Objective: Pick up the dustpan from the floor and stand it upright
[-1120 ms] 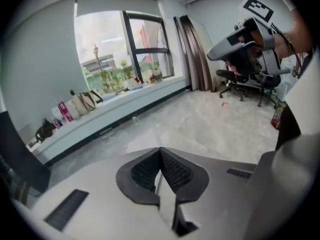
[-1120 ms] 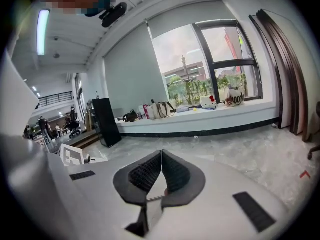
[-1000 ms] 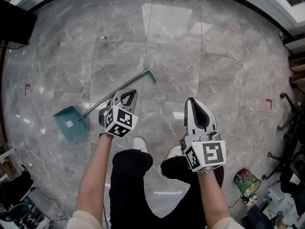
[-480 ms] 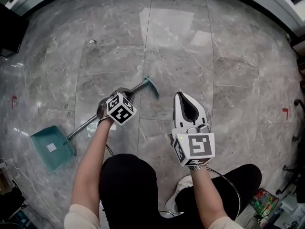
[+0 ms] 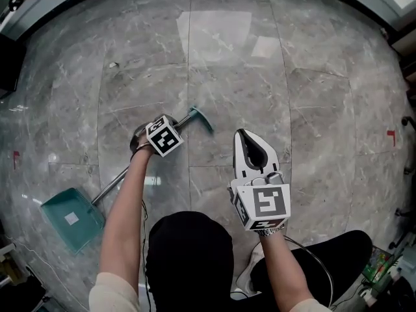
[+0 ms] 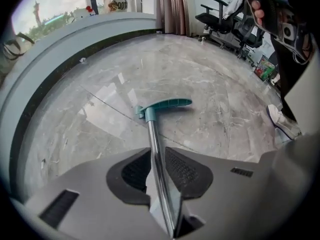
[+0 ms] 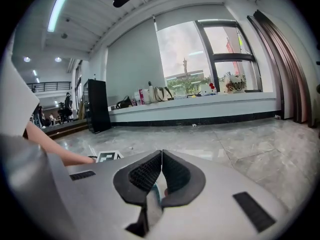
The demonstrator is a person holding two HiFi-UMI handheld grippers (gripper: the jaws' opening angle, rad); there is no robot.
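Observation:
The dustpan lies on the grey marble floor: its teal pan [image 5: 68,218] is at the lower left, and a thin metal handle [image 5: 114,182] runs up and right to a teal grip [image 5: 201,117]. My left gripper [image 5: 156,135] is low over the handle, close to the grip. In the left gripper view the metal handle [image 6: 156,154] passes between the jaws of the left gripper [image 6: 152,156], which are shut on it, and the teal grip [image 6: 165,105] lies just beyond. My right gripper [image 5: 253,151] hovers to the right with its pads pressed together, the right gripper [image 7: 161,156] holding nothing.
The person's black trousers [image 5: 188,252] and a white shoe [image 6: 280,121] are close behind the grippers. Office chairs [image 6: 225,21] stand at the room's edge. A black cabinet [image 7: 97,106] and a window ledge [image 7: 200,109] line the far wall. A red floor mark [image 5: 390,135] is at the right.
The left gripper has dropped from above the handle onto it near the grip and shut on it. The view has swung, so the pan now sits lower left. The right gripper stays shut.

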